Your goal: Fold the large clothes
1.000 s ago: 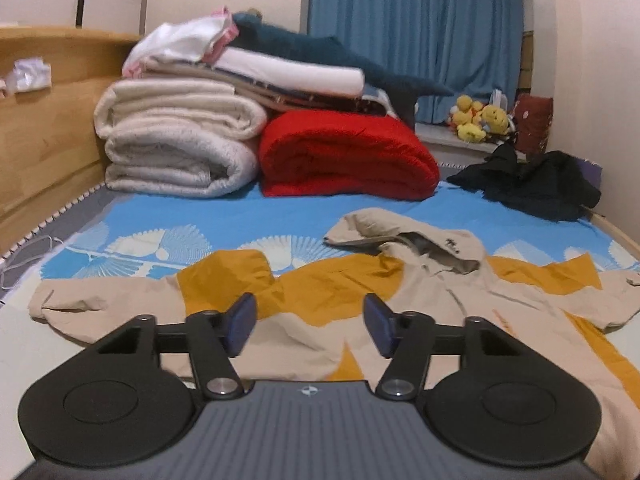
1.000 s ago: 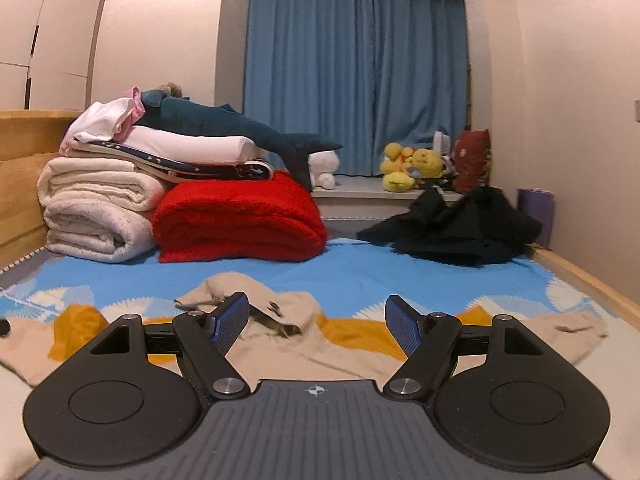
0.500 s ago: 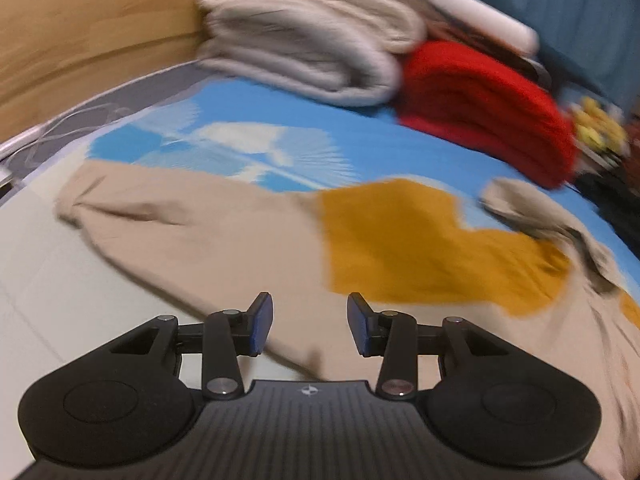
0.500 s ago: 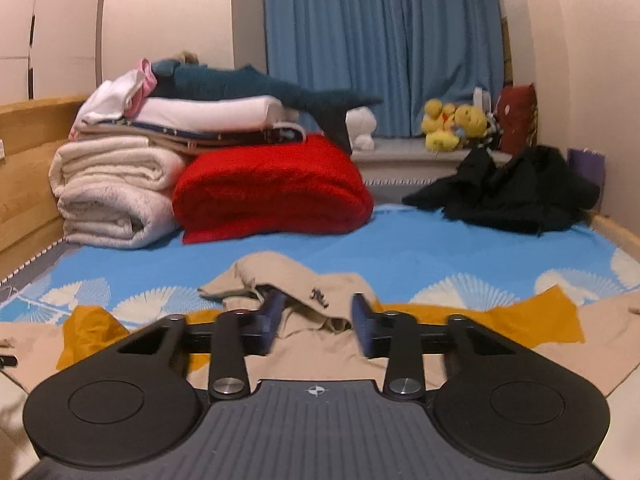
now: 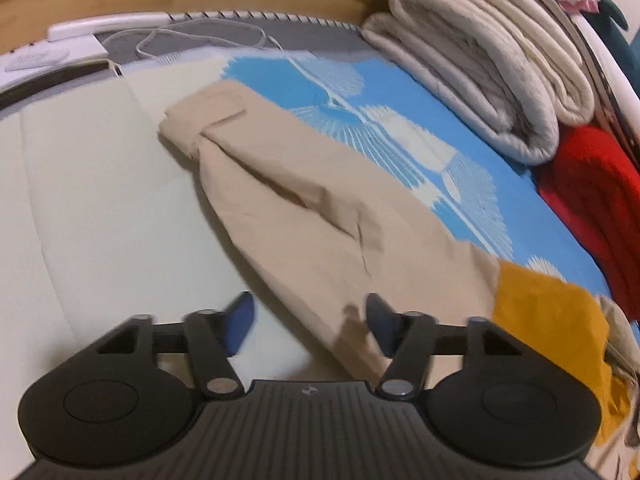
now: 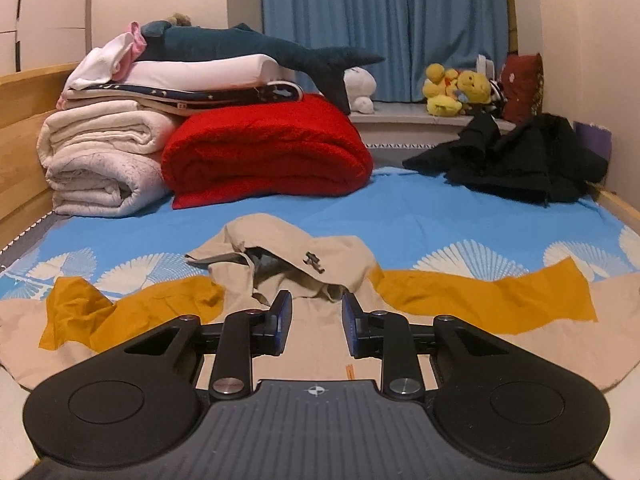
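across the blue patterned sheet (image 6: 400,216) of the bed lies a beige and mustard jacket (image 6: 460,304), spread flat with its hood (image 6: 280,256) crumpled toward the far end. over the middle of the garment, just short of the hood, the right gripper (image 6: 316,320) hovers with its blue-padded jaws drawn fairly near each other, having just been closing, yet a clear gap remains and no cloth is pinched between them. out to the side, the left gripper (image 5: 308,324) tilts down over the jacket's beige sleeve (image 5: 304,200); its jaws have just been closing too, and the near edge of the sleeve lies between them, one pad (image 5: 380,328) beside the fabric, the other (image 5: 240,320) over the pale mattress cover (image 5: 100,220), with nothing visibly pressed. beyond the jacket sit a red blanket (image 6: 264,152), folded cream quilts (image 6: 100,160) with a plush shark (image 6: 256,46) on top, a black garment (image 6: 520,160), yellow soft toys (image 6: 456,88) and a blue curtain (image 6: 384,20).
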Demonstrator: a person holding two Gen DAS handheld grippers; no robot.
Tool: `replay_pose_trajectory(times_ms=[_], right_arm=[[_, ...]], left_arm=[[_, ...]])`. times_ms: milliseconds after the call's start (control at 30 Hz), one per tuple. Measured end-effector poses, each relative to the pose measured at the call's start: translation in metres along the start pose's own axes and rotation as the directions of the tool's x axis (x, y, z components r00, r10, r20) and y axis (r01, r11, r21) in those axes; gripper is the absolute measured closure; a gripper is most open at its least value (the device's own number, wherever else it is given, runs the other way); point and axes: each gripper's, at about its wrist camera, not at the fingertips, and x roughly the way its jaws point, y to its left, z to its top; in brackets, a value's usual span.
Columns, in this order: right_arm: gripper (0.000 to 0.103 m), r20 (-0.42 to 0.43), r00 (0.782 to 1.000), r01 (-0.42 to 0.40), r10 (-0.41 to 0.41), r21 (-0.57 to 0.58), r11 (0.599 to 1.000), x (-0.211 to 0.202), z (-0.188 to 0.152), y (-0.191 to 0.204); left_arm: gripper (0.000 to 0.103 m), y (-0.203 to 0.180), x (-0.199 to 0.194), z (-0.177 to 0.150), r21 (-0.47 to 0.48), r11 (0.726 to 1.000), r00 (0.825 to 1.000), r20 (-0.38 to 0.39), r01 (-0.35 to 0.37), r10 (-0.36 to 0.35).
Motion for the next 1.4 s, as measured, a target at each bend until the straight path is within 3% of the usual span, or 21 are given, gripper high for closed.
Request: replay_pose_trajectory(times_ms=[33,67,133,200,300,367,433,500,533,600,633,667,700,767,867,933,1000,1033,1100,1300,1400], right_arm=[[0.075,-0.001,1.000,0.000,0.000,0.006,1.000,0.000,0.000,-0.002],[0.079,-0.002,1.000,0.005,-0.005,0.009,1.000,0.000,0.000,-0.004],[0.092,-0.005,1.000,0.014,-0.014,0.004,1.000,-0.002,0.000,-0.008],[0.099,-0.005,1.000,0.024,-0.024,0.002,1.000,-0.005,0.001,-0.013],[0.100,-0.012,1.000,0.029,-0.028,0.009,1.000,-0.011,0.003,-0.021],[0.100,-0.022,0.999,0.036,-0.036,0.012,0.999,-0.014,0.003,-0.027],[0.100,-0.029,0.999,0.044,-0.044,0.015,0.999,-0.017,0.003,-0.035],[0.099,-0.036,0.998,0.052,-0.051,0.028,0.998,-0.020,0.002,-0.043],[0.099,-0.040,0.998,0.053,-0.052,0.039,0.998,-0.021,0.002,-0.048],[0.096,-0.059,0.996,0.064,-0.060,0.066,0.996,-0.021,0.002,-0.060],[0.093,-0.072,0.995,0.075,-0.069,0.084,0.994,-0.020,0.003,-0.066],[0.085,-0.082,0.994,0.082,-0.073,0.109,0.991,-0.020,0.003,-0.073],[0.080,-0.090,0.993,0.084,-0.072,0.135,0.987,-0.019,0.003,-0.079],[0.079,-0.106,0.992,0.081,-0.062,0.191,0.978,-0.019,0.004,-0.089],[0.079,-0.110,0.993,0.063,-0.038,0.231,0.971,-0.018,0.002,-0.097],[0.079,-0.123,0.991,0.072,-0.044,0.235,0.969,-0.016,0.001,-0.099],[0.079,-0.150,0.988,0.074,-0.036,0.256,0.964,-0.010,-0.004,-0.102],[0.079,-0.161,0.987,0.066,-0.023,0.264,0.962,-0.005,-0.006,-0.102],[0.079,-0.202,0.979,0.068,-0.014,0.261,0.963,0.007,-0.014,-0.101],[0.074,-0.282,0.957,0.016,0.068,0.286,0.958,0.044,-0.032,-0.081],[0.061,-0.319,0.937,-0.027,0.143,0.340,0.940,0.064,-0.039,-0.073]], left_arm=[[0.089,-0.002,-0.005,0.001,0.000,0.999,0.999,0.024,-0.037,0.037],[0.099,-0.004,-0.008,0.005,-0.014,0.998,0.997,0.043,-0.061,0.062],[0.103,-0.018,-0.030,0.014,-0.022,0.996,0.988,0.127,-0.091,0.093],[0.103,-0.057,-0.065,0.021,0.076,0.991,0.964,0.252,-0.108,0.086],[0.103,-0.132,-0.125,0.015,0.232,0.972,0.919,0.388,-0.031,-0.063],[0.103,-0.192,-0.166,-0.009,0.370,0.924,0.881,0.403,0.092,-0.249],[0.103,-0.257,-0.203,-0.051,0.541,0.813,0.826,0.343,0.216,-0.447],[0.102,-0.313,-0.227,-0.102,0.658,0.662,0.778,0.181,0.359,-0.602],[0.101,-0.339,-0.235,-0.133,0.686,0.574,0.753,0.056,0.448,-0.655],[0.086,-0.375,-0.239,-0.188,0.671,0.399,0.688,-0.232,0.625,-0.687],[0.079,-0.386,-0.240,-0.211,0.647,0.338,0.665,-0.361,0.684,-0.654],[0.067,-0.391,-0.244,-0.227,0.644,0.312,0.666,-0.426,0.699,-0.612],[0.065,-0.391,-0.248,-0.234,0.660,0.311,0.684,-0.432,0.684,-0.588],[0.061,-0.381,-0.256,-0.226,0.663,0.383,0.733,-0.386,0.643,-0.560],[0.056,-0.355,-0.249,-0.191,0.610,0.565,0.813,-0.260,0.556,-0.520],[0.055,-0.338,-0.230,-0.172,0.572,0.664,0.861,-0.166,0.481,-0.481],[0.055,-0.320,-0.197,-0.160,0.524,0.768,0.925,-0.128,0.370,-0.358],[0.056,-0.317,-0.175,-0.151,0.498,0.813,0.953,-0.157,0.303,-0.259],[0.056,-0.309,-0.144,-0.146,0.467,0.838,0.955,-0.224,0.282,-0.197],[0.056,-0.308,-0.090,-0.161,0.517,0.798,0.938,-0.305,0.309,-0.165],[0.056,-0.297,-0.060,-0.183,0.545,0.794,0.914,-0.403,0.271,-0.036]])
